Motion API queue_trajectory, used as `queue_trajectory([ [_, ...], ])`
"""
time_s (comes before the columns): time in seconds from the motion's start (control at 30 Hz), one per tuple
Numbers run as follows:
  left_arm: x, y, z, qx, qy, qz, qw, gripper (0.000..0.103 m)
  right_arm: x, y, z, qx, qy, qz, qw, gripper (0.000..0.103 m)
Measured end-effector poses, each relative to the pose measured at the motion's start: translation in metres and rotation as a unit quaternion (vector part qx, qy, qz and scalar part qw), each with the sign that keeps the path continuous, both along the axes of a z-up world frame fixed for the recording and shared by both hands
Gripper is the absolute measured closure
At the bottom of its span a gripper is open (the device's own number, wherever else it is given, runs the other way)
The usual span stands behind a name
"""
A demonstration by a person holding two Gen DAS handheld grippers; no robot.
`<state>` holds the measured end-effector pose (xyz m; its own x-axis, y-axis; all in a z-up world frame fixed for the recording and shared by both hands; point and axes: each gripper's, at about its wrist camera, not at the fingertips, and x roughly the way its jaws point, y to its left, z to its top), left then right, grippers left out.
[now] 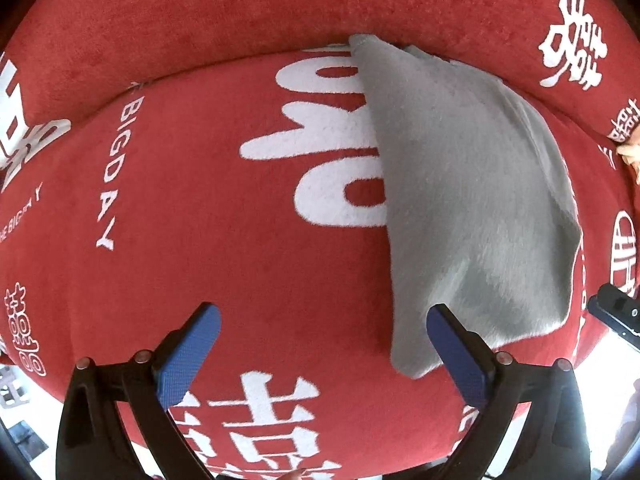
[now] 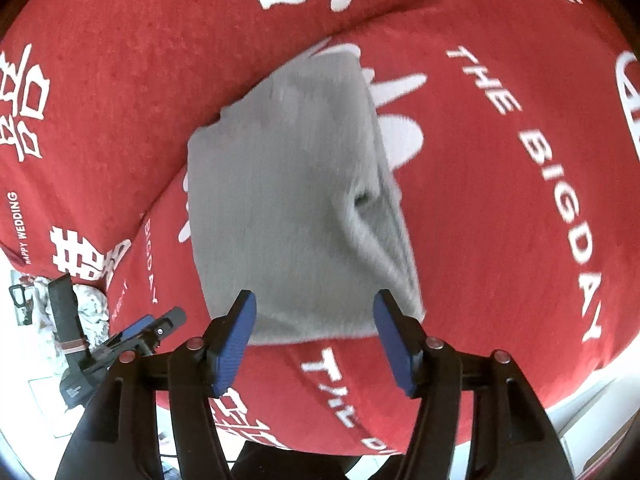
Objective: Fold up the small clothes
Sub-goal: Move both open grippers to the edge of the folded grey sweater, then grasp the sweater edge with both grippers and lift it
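— Cloth: small grey garment (image 2: 296,200), partly folded, lying on red sofa cushion (image 1: 240,264) printed with white lettering, puckered near one edge.

— Grippers?

— Left gripper (image 1: 323,334) spread wide, empty, just beside garment's near corner. Right gripper (image 2: 314,320) also parted, empty, poised over near hem.

— Step in hand?

— Probably between folds. Next: pinching near edge, carrying it across, smoothing pucker

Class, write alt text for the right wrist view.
A grey cloth, folded and creased, lies on a red cushion with white lettering. The right tool hangs open over the cloth's near edge; the left tool shows at lower left.
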<state>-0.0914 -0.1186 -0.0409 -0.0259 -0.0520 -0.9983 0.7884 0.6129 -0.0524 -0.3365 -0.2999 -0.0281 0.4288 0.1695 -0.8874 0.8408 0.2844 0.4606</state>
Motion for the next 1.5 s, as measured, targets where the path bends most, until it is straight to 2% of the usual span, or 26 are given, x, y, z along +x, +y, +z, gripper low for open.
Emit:
queue_trajectory([
  [0.27, 0.000, -0.024, -0.009, 0.012, 0.006, 0.015, 0.9998, 0.000, -0.004, -0.042, -0.010, 0.013, 0.002, 0.006, 1.000, 0.038],
  [0.4, 0.002, -0.033, -0.012, 0.009, 0.022, 0.018, 0.9996, 0.000, -0.007, -0.058, -0.014, 0.013, 0.002, 0.006, 1.000, 0.038],
  [0.57, 0.017, -0.045, -0.009, -0.007, 0.018, 0.032, 0.9993, 0.000, -0.011, -0.076, -0.024, 0.027, -0.010, -0.007, 1.000, 0.038],
  [0.7, 0.036, -0.056, -0.013, -0.029, 0.043, 0.054, 0.9972, 0.000, -0.012, -0.092, -0.039, 0.049, -0.024, -0.015, 0.998, 0.037],
  [0.8, 0.042, -0.064, -0.019, -0.028, 0.050, 0.056, 0.9968, 0.000, -0.011, -0.102, -0.051, 0.066, -0.035, -0.016, 0.997, 0.037],
  [0.9, 0.044, -0.071, -0.027, -0.041, 0.072, 0.054, 0.9951, 0.000, -0.013, -0.112, -0.064, 0.080, -0.054, -0.019, 0.995, 0.037],
  [1.0, 0.047, -0.079, -0.038, -0.066, 0.112, 0.051, 0.9902, 0.000, -0.014, -0.120, -0.079, 0.106, -0.086, -0.022, 0.990, 0.036],
  [1.2, 0.050, -0.101, -0.066, -0.078, 0.163, 0.033, 0.9830, 0.000, 0.000, -0.125, -0.109, 0.157, -0.145, -0.005, 0.977, 0.036],
  [1.33, 0.049, -0.112, -0.078, -0.089, 0.200, 0.028, 0.9753, 0.000, 0.017, -0.121, -0.117, 0.167, -0.171, 0.021, 0.971, 0.035],
  [1.5, 0.035, -0.124, -0.081, -0.089, 0.189, 0.009, 0.9779, 0.000, 0.044, -0.112, -0.122, 0.178, -0.194, 0.052, 0.963, 0.034],
])
